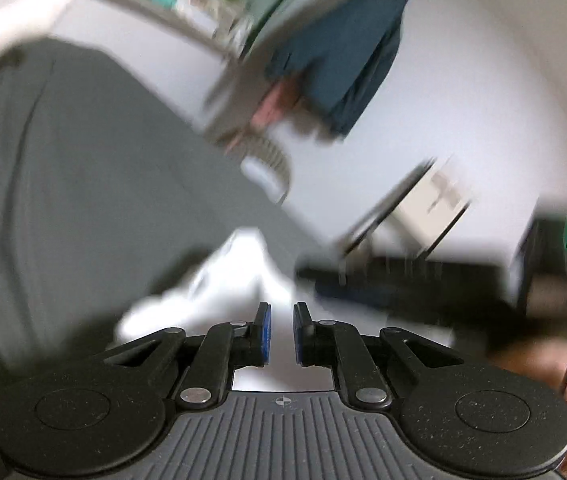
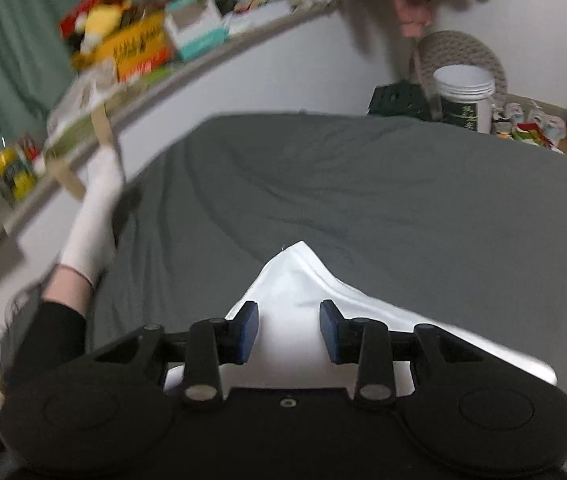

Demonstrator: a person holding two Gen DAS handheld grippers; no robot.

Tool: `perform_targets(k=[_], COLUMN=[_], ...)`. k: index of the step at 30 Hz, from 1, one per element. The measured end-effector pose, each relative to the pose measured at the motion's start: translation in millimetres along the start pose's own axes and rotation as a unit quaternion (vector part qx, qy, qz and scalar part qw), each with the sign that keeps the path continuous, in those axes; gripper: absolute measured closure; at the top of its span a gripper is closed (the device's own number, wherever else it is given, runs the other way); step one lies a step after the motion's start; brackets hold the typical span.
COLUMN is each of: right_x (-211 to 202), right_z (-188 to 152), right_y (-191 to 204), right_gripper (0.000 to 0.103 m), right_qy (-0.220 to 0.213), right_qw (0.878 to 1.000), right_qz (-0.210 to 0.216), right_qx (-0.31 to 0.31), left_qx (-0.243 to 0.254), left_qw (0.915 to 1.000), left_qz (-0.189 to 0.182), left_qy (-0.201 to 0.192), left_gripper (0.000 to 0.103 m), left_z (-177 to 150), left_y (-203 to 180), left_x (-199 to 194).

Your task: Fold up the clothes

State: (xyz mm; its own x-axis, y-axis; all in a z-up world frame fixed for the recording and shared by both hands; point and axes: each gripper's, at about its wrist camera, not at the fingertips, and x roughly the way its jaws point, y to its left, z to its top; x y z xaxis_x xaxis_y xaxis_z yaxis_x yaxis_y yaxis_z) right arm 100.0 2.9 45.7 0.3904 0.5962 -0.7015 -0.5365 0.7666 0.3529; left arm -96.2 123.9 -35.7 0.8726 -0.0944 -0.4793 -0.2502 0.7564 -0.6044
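A white garment (image 2: 295, 280) lies on the grey bed sheet (image 2: 403, 200), one corner pointing away from me. My right gripper (image 2: 289, 332) hovers over its near part, open, and the blue pads (image 2: 249, 332) straddle the cloth without pinching it. The left wrist view is badly blurred. There my left gripper (image 1: 282, 334) shows a narrow gap between its pads, with nothing seen pinched. A crumpled white cloth (image 1: 219, 288) sits just ahead and left of its fingertips, at the edge of the grey sheet (image 1: 63, 180).
A person's limb in black fabric with a white sock or glove (image 2: 91, 220) reaches over the bed's left side. Along the left wall runs a shelf of boxes (image 2: 143, 48). A white bucket (image 2: 465, 96) stands beyond the bed. Dark blue clothing (image 1: 347, 52) hangs on the wall.
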Motion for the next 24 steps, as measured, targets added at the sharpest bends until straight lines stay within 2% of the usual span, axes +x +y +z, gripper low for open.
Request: perform_targets(k=[1,5,9,15,21,24], right_x=[8.3,40.2,68.2,84.1,48.9,19.2], right_z=[1.5,5.3,7.1,17.9,36.4,32.5], right_y=[3.4,11.9,18.0,36.5,40.2,36.3], right_gripper=[0.068,0.068,0.063,0.055,0.055,0.055], right_qy=[0.015,0.061,0.079,0.089,0.045,0.046], right_qw=[1.0,0.998,0.994,0.989,0.996,0.995], right_qz=[0.0,-0.03,-0.066,-0.096,-0.071,-0.059], right_qx=[-0.001,-0.006,-0.024,-0.069,-0.042,-0.065], left_qx=[-0.011,-0.051,-0.042,-0.017,0.003,0.022], left_qw=[0.9997,0.9985,0.9985,0.9991,0.9991,0.9984], left_qz=[0.017,0.014,0.027,0.031,0.033,0.052], left_qy=[0.015,0.011,0.022,0.025,0.028,-0.002], left_gripper=[0.094,0.094,0.094,0.094,0.094,0.093], left_z=[-5.8,-15.3,-14.2,-24.4,-24.3,-18.6], left_y=[4.7,20.8,21.6,29.8,27.2,22.8], left_x=[6.0,2.9,-1.2,-16.9,-41.5,-62.2])
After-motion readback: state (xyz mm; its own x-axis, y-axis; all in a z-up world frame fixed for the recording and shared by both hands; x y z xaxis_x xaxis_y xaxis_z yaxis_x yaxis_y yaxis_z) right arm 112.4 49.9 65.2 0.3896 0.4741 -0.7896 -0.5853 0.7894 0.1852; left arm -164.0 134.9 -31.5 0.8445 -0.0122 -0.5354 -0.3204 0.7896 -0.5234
